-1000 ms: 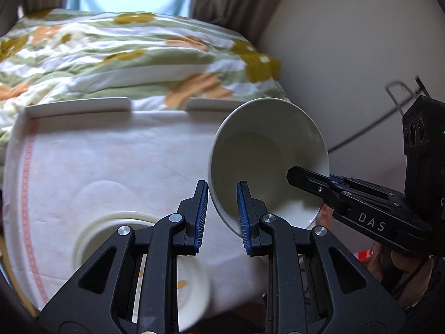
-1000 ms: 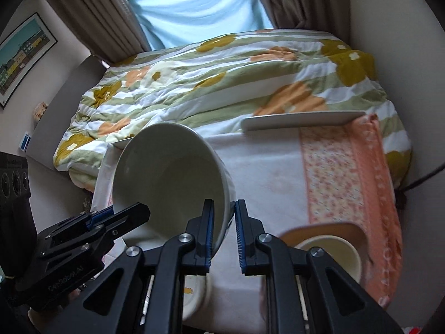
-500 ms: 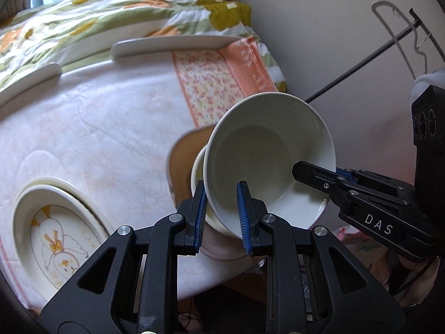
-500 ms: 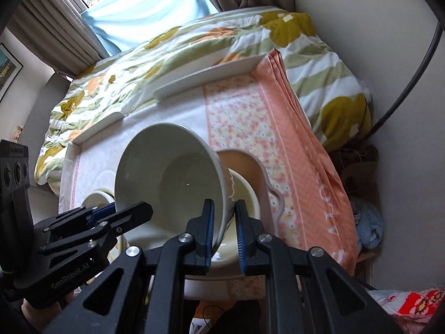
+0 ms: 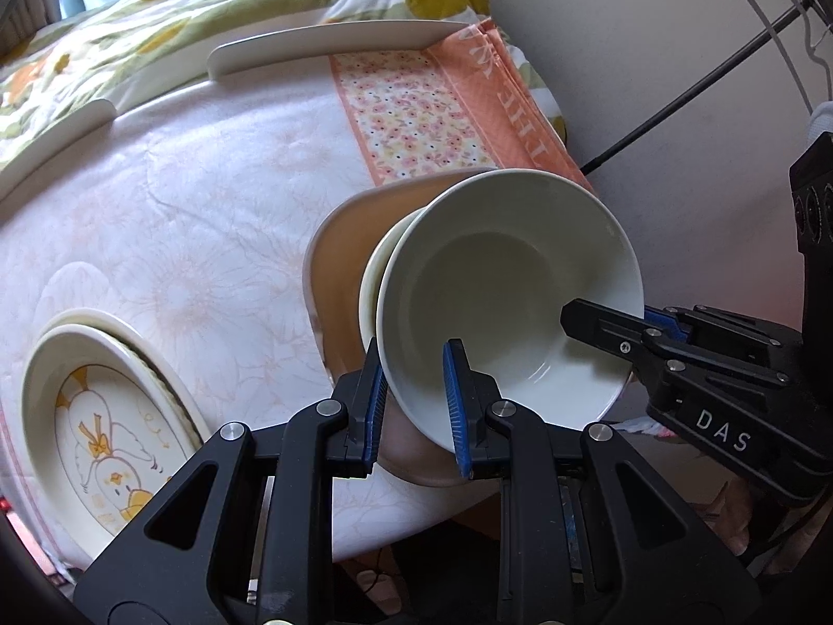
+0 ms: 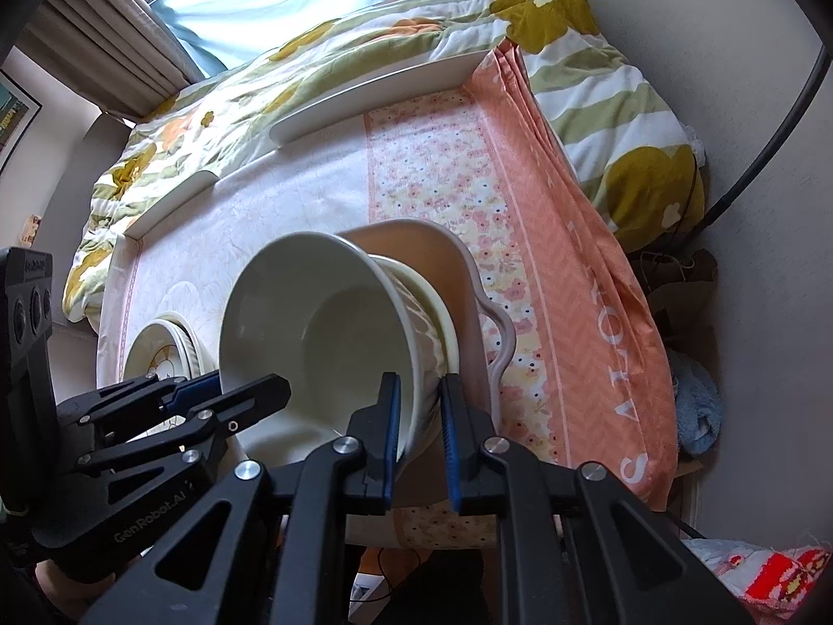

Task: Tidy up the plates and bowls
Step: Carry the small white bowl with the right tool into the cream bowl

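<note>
Closest to us, we've got the left gripper with its ribbed blue pads pinching the near rim of the white bowl, one pad outside the wall and one inside. The right gripper is clamped the same way on the opposite rim of that bowl, its black fingers reaching in from the side in the left wrist view. So we're carrying one bowl between two tools, both jaws pressed close on thin glazed wall.

The bowl is smooth, glossy, round and deep, with a faint relief pattern on its outer wall in the right wrist view. It's tipped steeply, mouth turned toward us, foot pointing away.

Just behind the white bowl we see a second bowl, a pale cream one, of which only the rim shows. The white bowl's foot is at or inside that rim; whether they touch, we cannot tell. The cream bowl sits in a tan dish with a wavy pinkish rim, glossy as well.

Well to the left of the white bowl lie stacked plates, the top one printed with a yellow duck. All of it rests on a soft pale tablecloth with an orange floral band. Beyond the white bowl lies a puffy floral quilt, then curtains.
</note>
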{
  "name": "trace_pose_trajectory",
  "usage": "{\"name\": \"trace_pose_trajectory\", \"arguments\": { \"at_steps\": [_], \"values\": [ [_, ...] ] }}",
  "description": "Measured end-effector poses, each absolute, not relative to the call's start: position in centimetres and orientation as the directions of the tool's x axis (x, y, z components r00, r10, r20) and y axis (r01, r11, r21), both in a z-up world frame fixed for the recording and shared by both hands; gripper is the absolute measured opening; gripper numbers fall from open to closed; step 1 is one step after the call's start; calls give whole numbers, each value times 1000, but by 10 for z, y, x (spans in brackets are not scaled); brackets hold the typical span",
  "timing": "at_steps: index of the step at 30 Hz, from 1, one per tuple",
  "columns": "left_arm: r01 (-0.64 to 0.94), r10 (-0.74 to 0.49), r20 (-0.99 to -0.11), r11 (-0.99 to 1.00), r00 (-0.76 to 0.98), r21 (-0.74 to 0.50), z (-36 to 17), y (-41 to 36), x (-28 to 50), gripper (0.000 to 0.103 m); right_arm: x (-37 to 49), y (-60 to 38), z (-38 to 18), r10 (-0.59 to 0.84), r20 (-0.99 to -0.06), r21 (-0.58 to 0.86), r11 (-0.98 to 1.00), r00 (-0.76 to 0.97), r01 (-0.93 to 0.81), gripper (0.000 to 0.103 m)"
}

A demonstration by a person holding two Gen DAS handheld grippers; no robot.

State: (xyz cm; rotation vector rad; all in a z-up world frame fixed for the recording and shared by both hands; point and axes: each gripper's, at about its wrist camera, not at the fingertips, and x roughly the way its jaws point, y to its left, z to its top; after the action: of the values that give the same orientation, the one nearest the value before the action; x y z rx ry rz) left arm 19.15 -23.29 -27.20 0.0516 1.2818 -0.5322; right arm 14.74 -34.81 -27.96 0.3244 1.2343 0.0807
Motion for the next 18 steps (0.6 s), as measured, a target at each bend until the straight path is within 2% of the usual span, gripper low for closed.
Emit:
{"name": "trace_pose_trajectory", "arguments": {
  "at_steps": [5, 18],
  "values": [
    [411, -314, -929, 887, 197, -212, -272, -233, 194, 19, 148, -345, -278, 212, -918, 261, 959, 335, 107, 14],
    [428, -318, -918, 883, 237, -195, -259, -230, 192, 19, 149, -346, -274, 193, -918, 244, 964, 347, 108, 14]
  ]
}}
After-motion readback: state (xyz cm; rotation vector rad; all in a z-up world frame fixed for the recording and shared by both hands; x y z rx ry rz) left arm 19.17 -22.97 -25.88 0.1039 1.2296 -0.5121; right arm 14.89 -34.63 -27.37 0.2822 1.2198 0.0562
